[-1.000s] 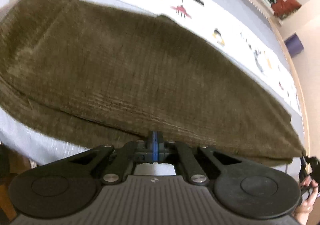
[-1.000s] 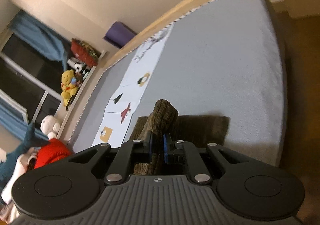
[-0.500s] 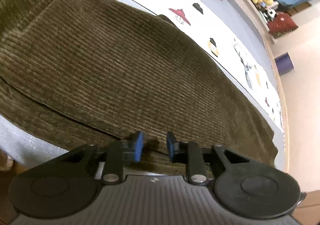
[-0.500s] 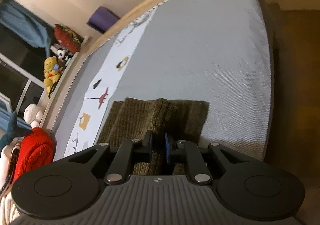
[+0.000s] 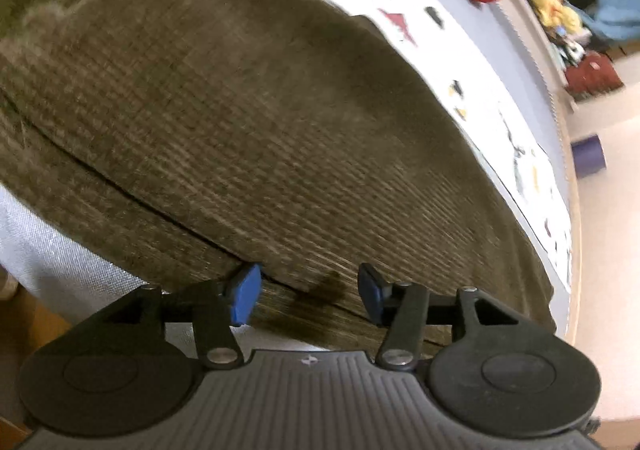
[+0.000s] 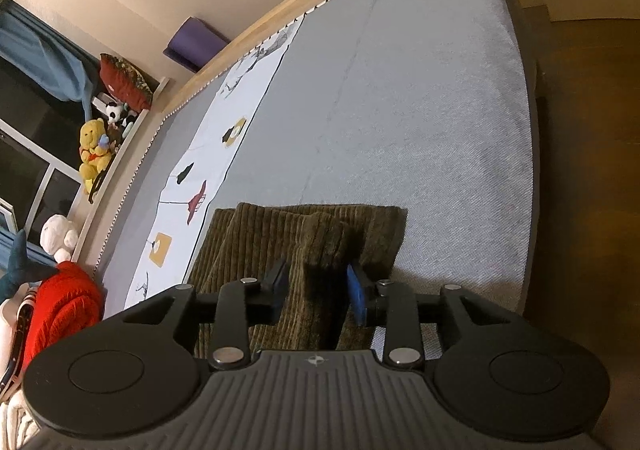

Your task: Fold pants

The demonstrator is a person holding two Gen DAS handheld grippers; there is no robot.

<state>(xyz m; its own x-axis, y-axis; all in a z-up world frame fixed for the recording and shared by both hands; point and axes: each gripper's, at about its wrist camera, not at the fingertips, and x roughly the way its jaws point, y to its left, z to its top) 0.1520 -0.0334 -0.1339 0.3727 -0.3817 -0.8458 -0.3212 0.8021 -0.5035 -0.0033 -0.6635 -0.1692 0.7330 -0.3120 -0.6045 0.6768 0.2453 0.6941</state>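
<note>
Olive-brown corduroy pants (image 5: 248, 121) lie folded in layers on the grey bed (image 5: 52, 250), one layer on top of the other. My left gripper (image 5: 308, 296) is open just above their near edge, holding nothing. In the right wrist view the pants' end (image 6: 312, 234) lies near the bed's front edge, with a raised ridge of cloth between the jaws. My right gripper (image 6: 316, 290) is open around that ridge, its pads apart from the cloth.
A white printed sheet (image 6: 224, 153) runs along the bed beyond the pants. A red garment (image 6: 64, 310) and soft toys (image 6: 94, 153) sit at the far side by the window. A purple roll (image 6: 194, 43) lies by the wall. Wooden floor (image 6: 584, 169) lies right of the bed.
Both grippers have opened and let go of the pants. The raised fold in the right gripper has dropped onto the bed. The left gripper has come lower, close over the pants' edge.
</note>
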